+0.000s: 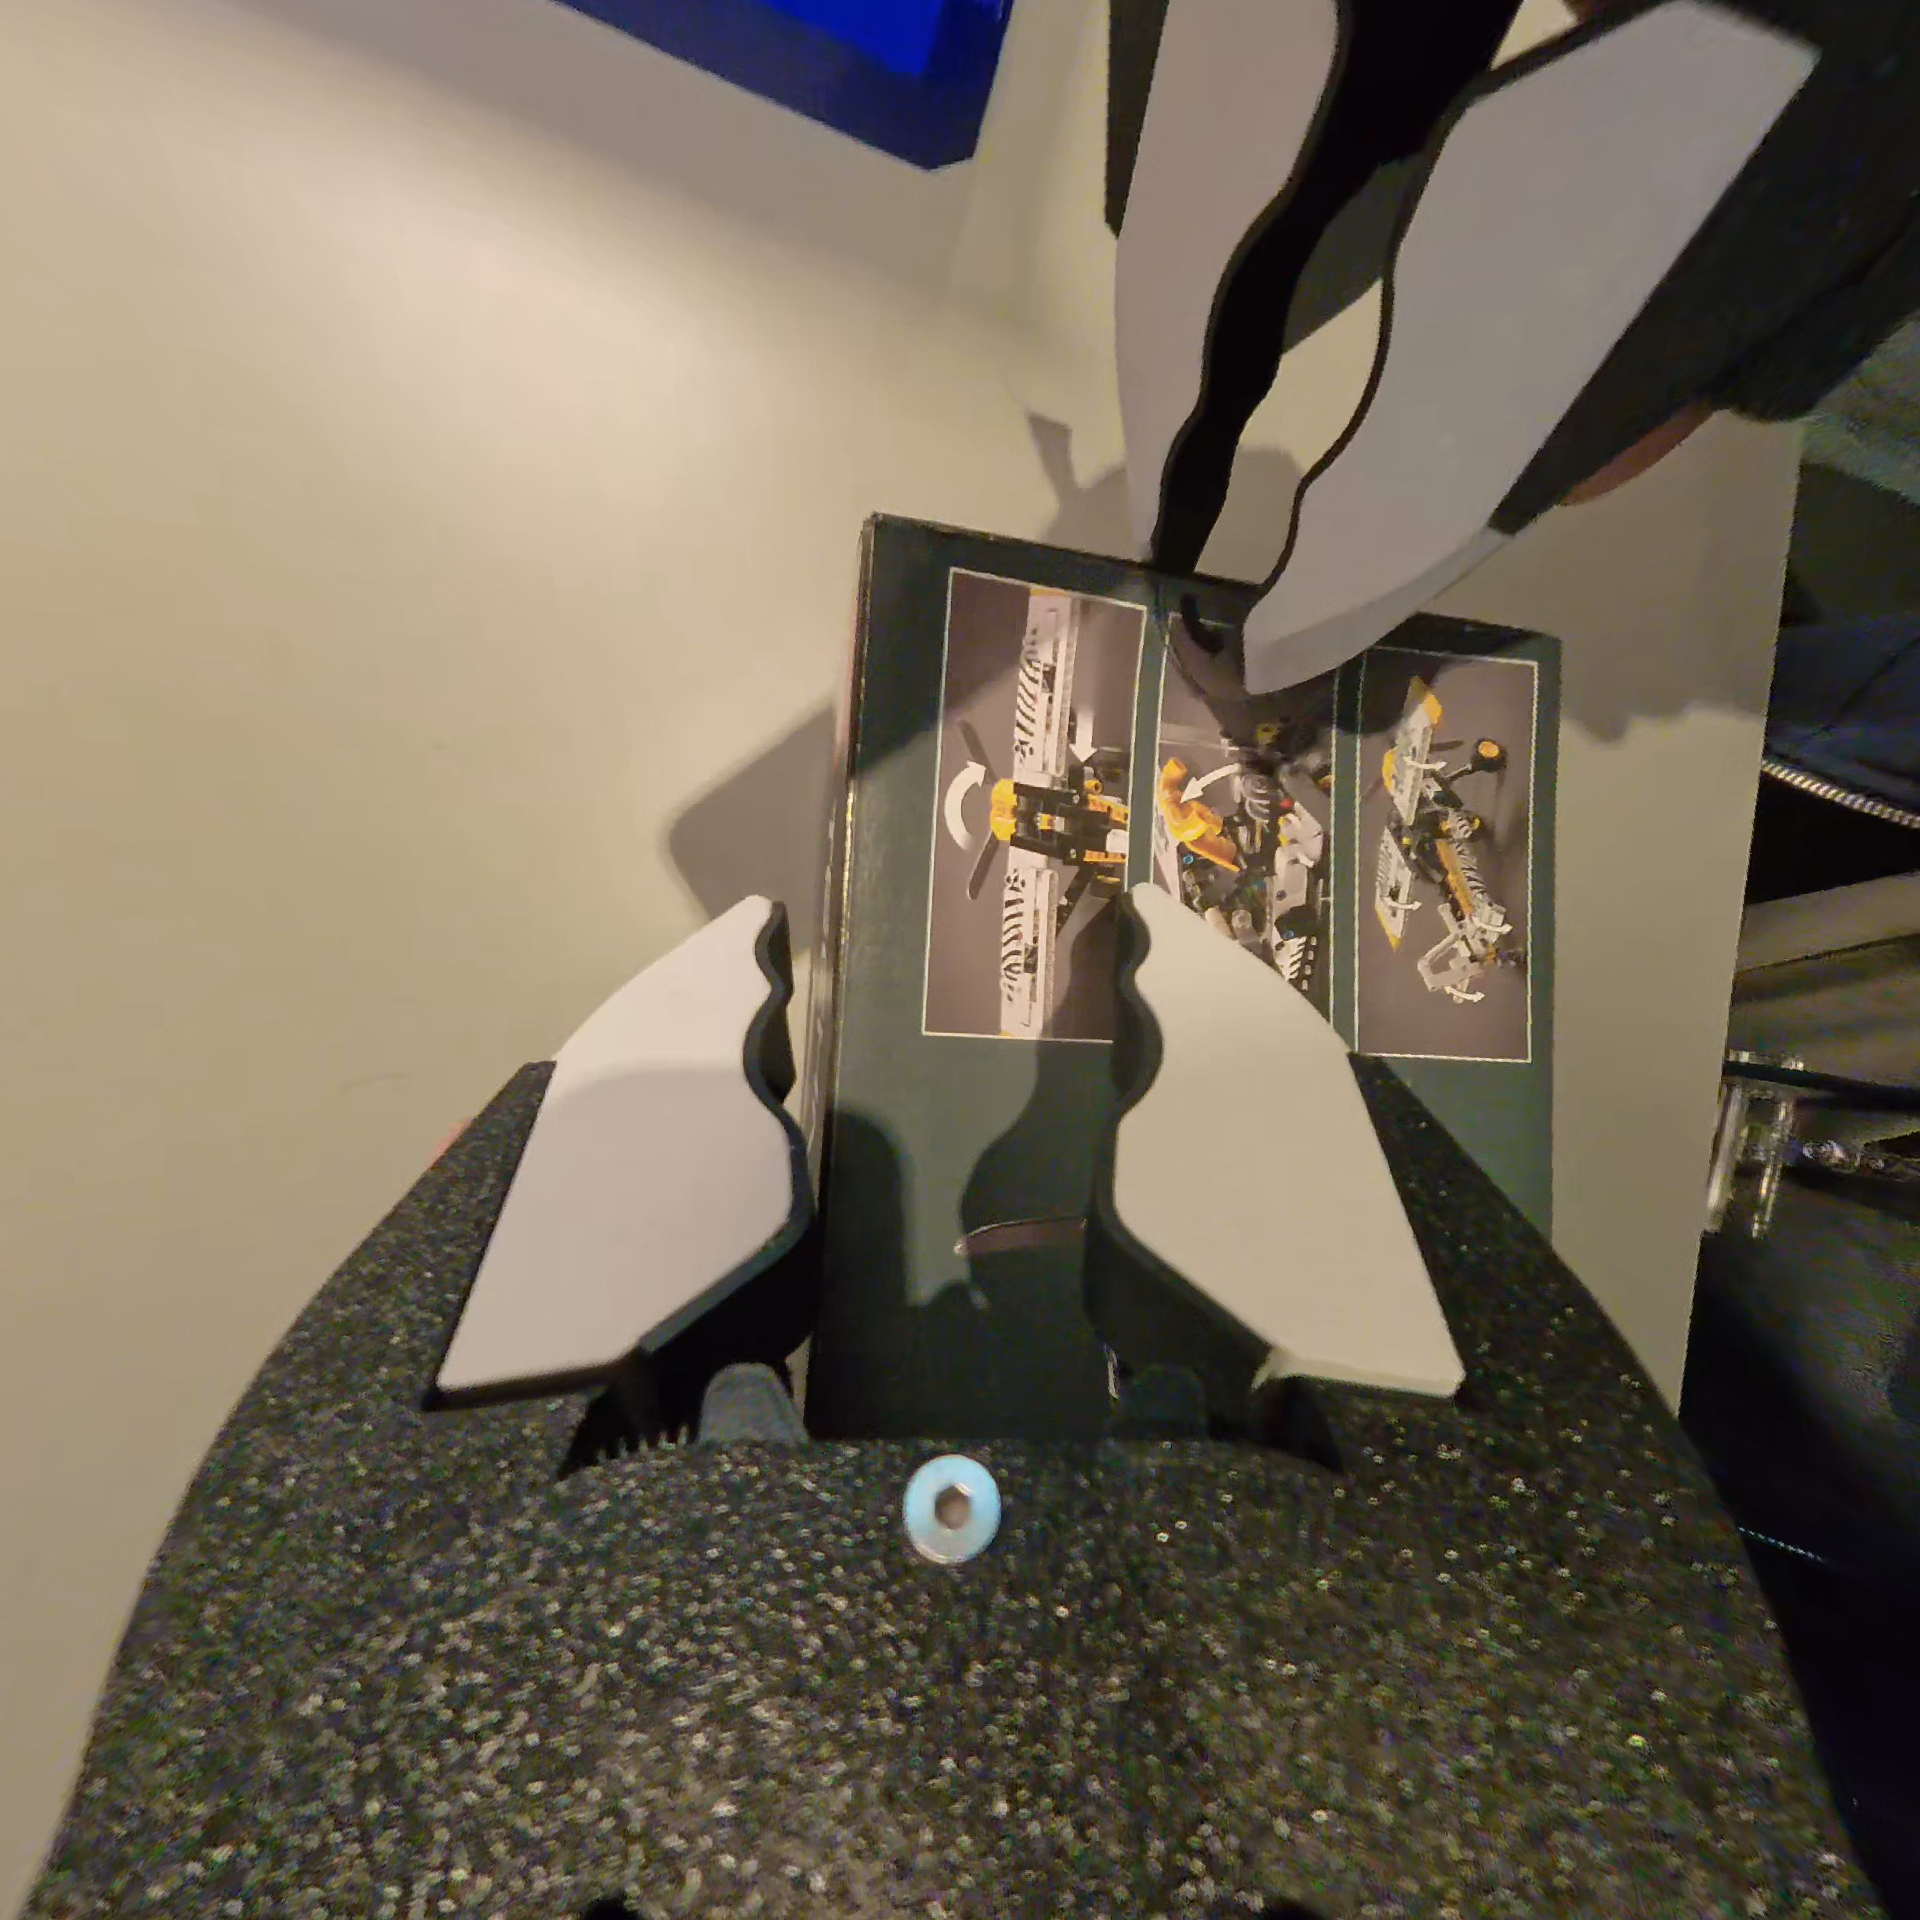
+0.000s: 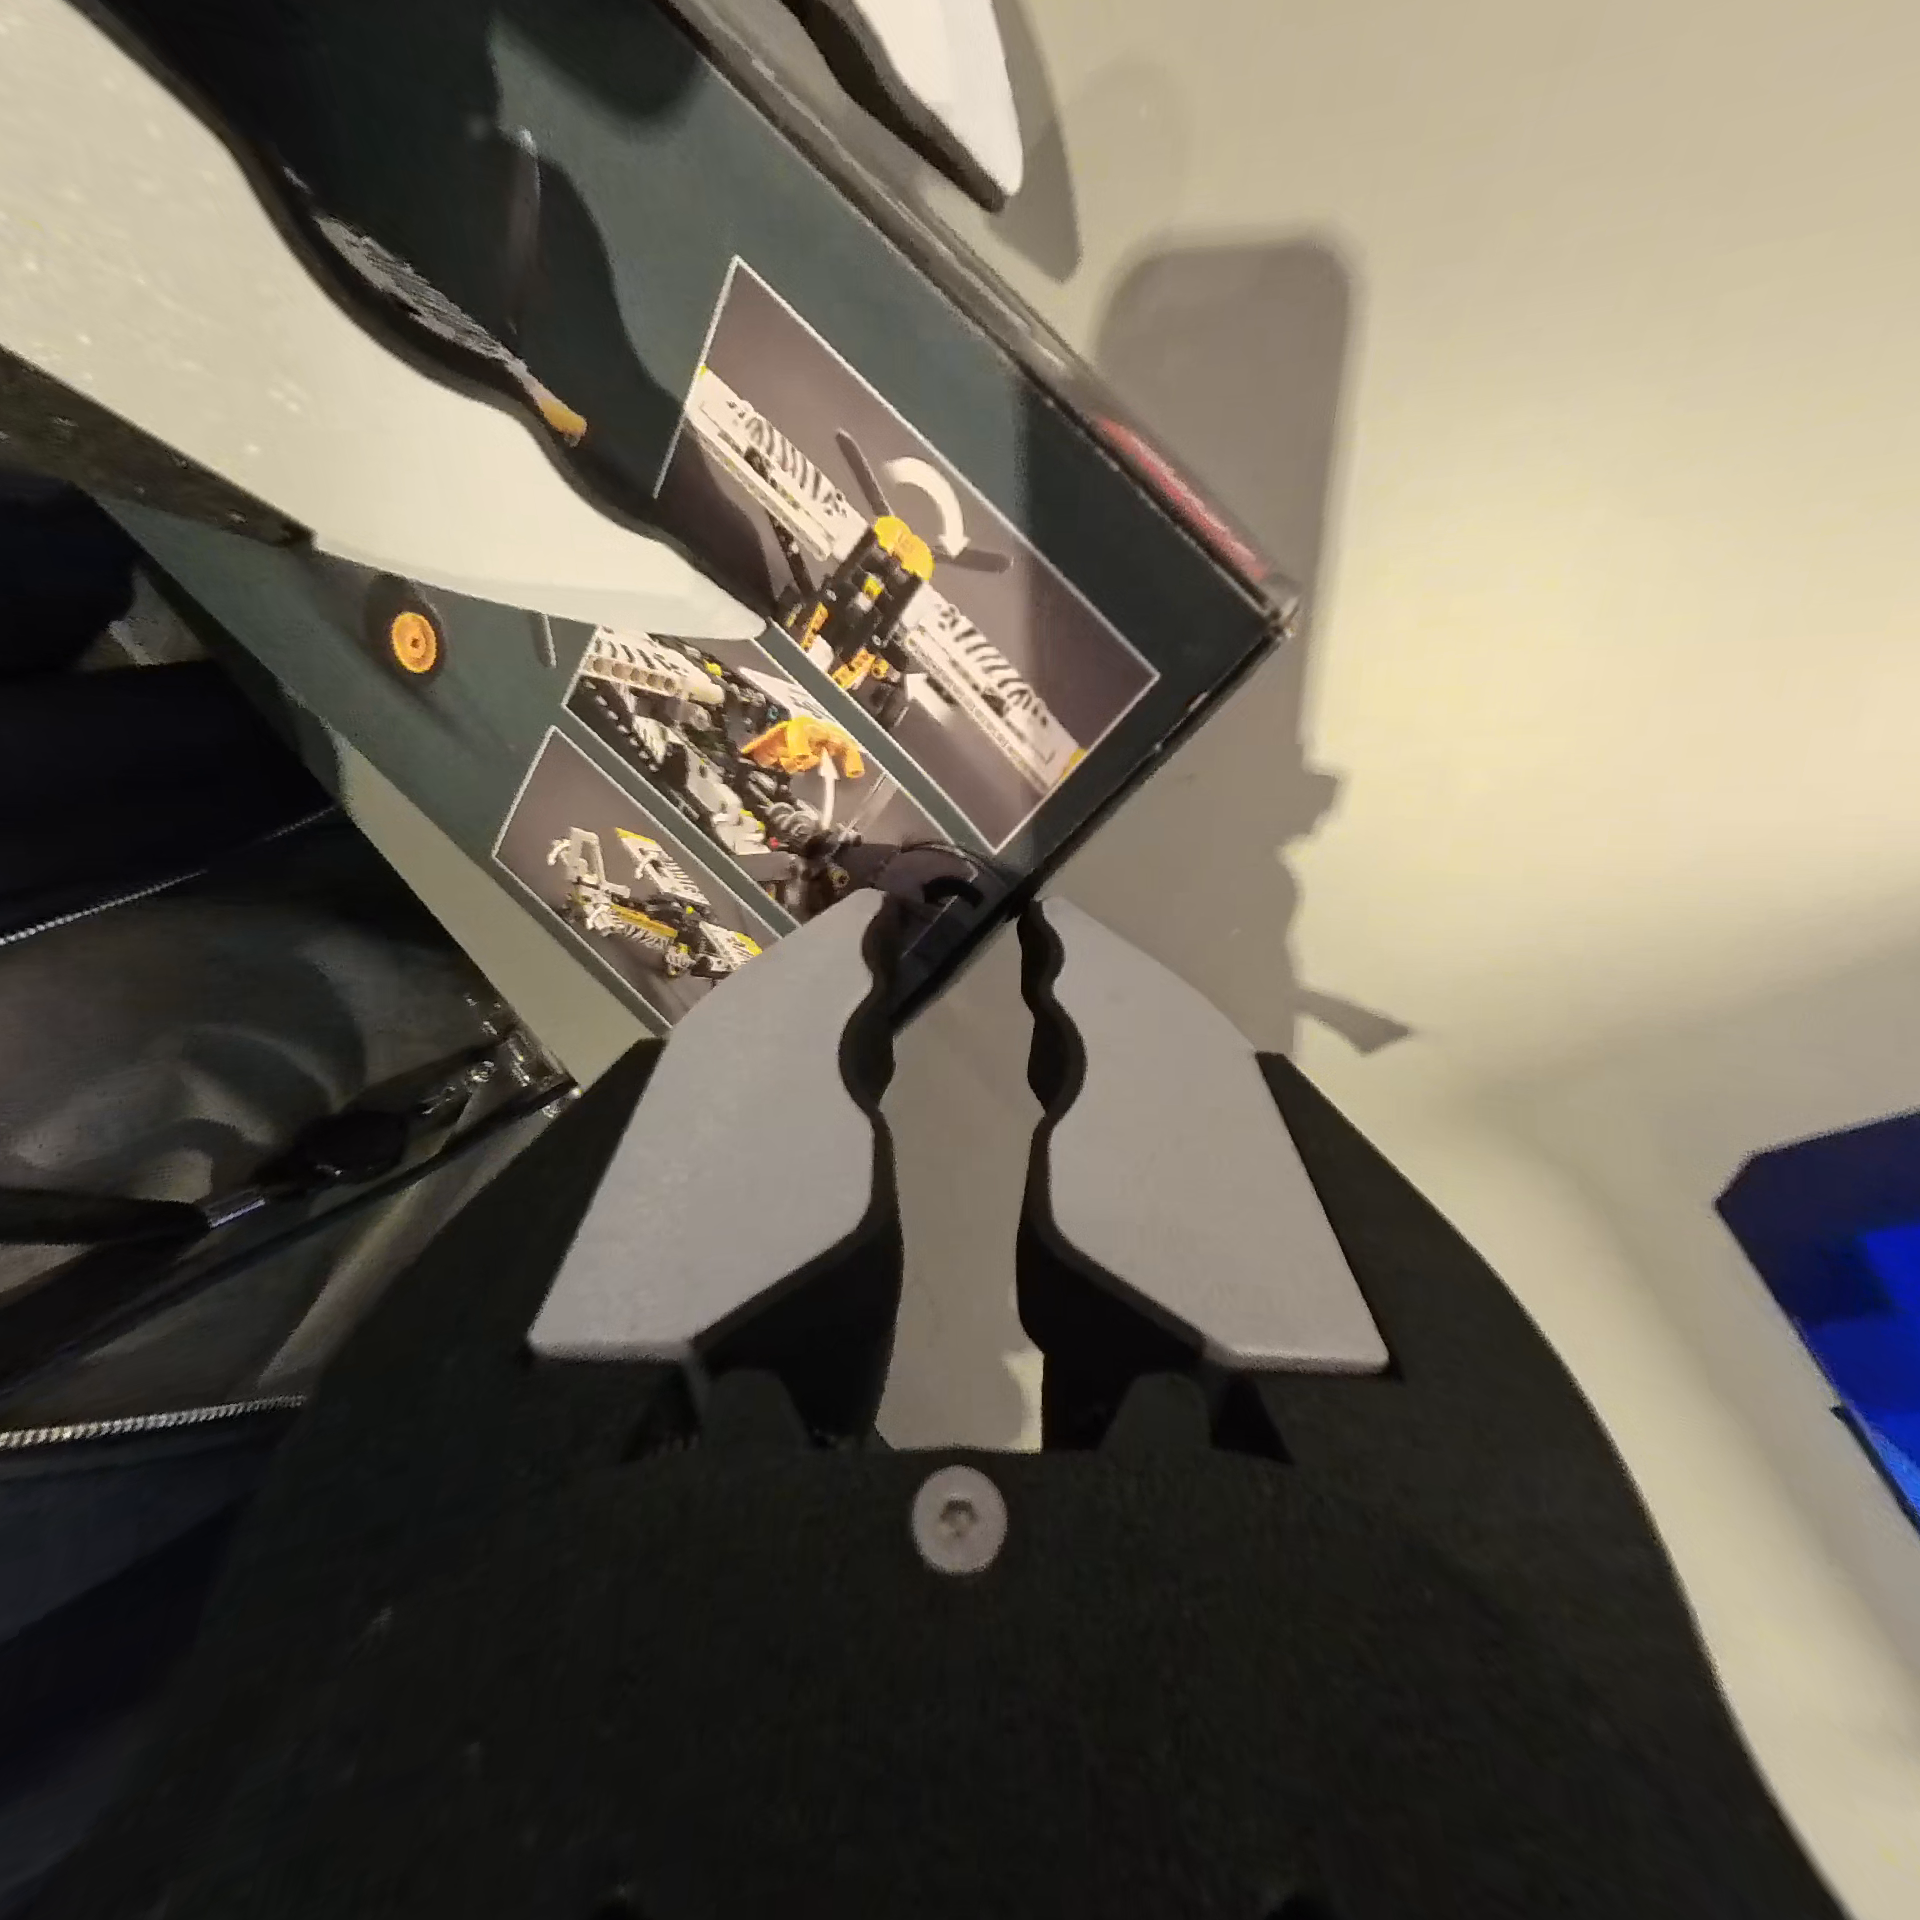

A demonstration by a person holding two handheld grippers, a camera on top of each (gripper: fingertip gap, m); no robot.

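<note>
A dark toy box (image 1: 1195,1143), long axis running near to far, is clamped sidewise by the left gripper (image 1: 951,914); its far edge is pinched by the nearly closed right gripper (image 2: 951,914).

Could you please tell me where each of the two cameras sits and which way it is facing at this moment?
Left wrist view: sits on the left hand-held gripper, looking along its fingers at a dark toy box held between them on the pale table; the right hand-held gripper comes in from the far side.
Right wrist view: sits on the right hand-held gripper, facing the opposite edge of the box, with the left hand-held gripper farther off.
Shared: the box, both grippers, the table, a blue bin.
</note>
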